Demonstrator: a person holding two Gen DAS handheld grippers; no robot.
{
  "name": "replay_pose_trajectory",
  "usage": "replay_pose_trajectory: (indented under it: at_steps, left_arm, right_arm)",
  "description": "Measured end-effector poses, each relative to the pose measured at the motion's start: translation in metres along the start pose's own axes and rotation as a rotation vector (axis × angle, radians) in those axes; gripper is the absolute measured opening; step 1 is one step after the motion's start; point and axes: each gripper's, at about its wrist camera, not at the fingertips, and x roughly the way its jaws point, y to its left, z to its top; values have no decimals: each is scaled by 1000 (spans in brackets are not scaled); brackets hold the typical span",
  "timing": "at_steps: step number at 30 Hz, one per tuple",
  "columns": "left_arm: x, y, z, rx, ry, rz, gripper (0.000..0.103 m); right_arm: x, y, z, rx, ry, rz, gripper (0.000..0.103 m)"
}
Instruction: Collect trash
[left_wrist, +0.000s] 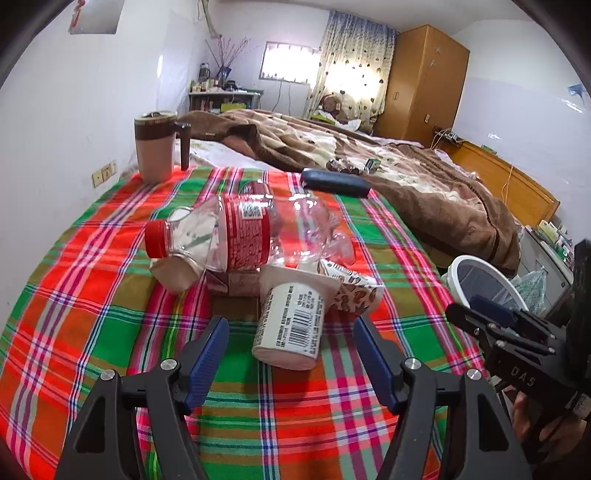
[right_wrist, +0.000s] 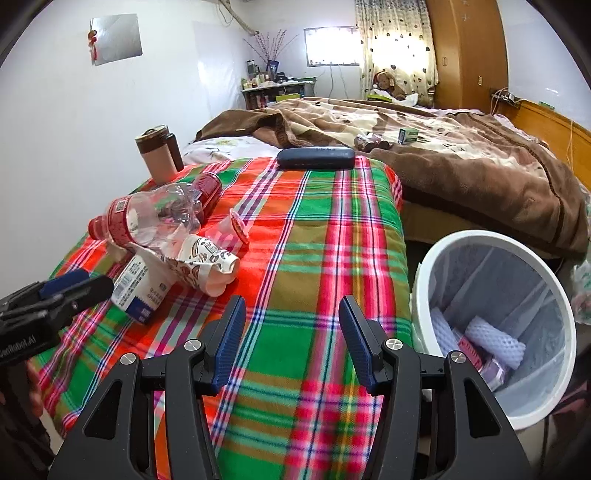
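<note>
Trash pile, near-left part of the red-green plaid cloth (left_wrist: 92, 295) covering the tabletop.

Item 1: white cylindrical yogurt-type cup with a barcode label (left_wrist: 291, 325). Lies on its side. Long axis runs toward my left hand-held gripper (left_wrist: 290, 354) and away from it; flat base faces me, wider rim end points into the pile. It sits ahead of the gap between my two blue-padded fingers (left_wrist: 207, 354), no pad touching it. Left jaws parted, nothing grasped.

Item 2: crushed clear plastic bottle with red cap and red label (left_wrist: 236, 236). Also on its side, long axis across the left wrist view, cap pointing left, crumpled bottom to the right. It rests on top of other scraps, including a brown paper piece under the neck.

Item 3: crumpled white wrapper with a brown printed pattern (left_wrist: 354, 291), just right of the cup, touching the pile.

Right hand-held gripper (right_wrist: 291, 343): jaws apart, empty, over bare plaid cloth, between the pile and the white round waste bin with a translucent liner (right_wrist: 554, 295). Bin stands off the cloth's right edge; white foam netting lies inside.

Farther back: brown lidded mug with dark handle (left_wrist: 157, 147) upright at the far left, dark blue oblong case (left_wrist: 334, 182) at the far edge, a brown blanket (left_wrist: 424, 184) on the bed behind.
</note>
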Motion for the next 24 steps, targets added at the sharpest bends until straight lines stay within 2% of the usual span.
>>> replay_pose_trajectory:
  at_steps: [9,17,19,20,24]
  left_arm:
    - [42,2,2,17,85,-24,70]
    - [54,16,-1,-41,123,-41,69]
    - [53,20,-2,-50,119,-56,62]
    - [53,21,-2,-52,121,-60,53]
    - [46,28,-6,-62,110,-53,53]
  right_arm:
    - [12,7,7,-5,22,1,54]
    - [20,17,13,-13,41,19,54]
    - [22,21,14,-19,48,31,54]
    - [23,22,15,-23,50,36,54]
    - [26,33,17,-61,57,43,54]
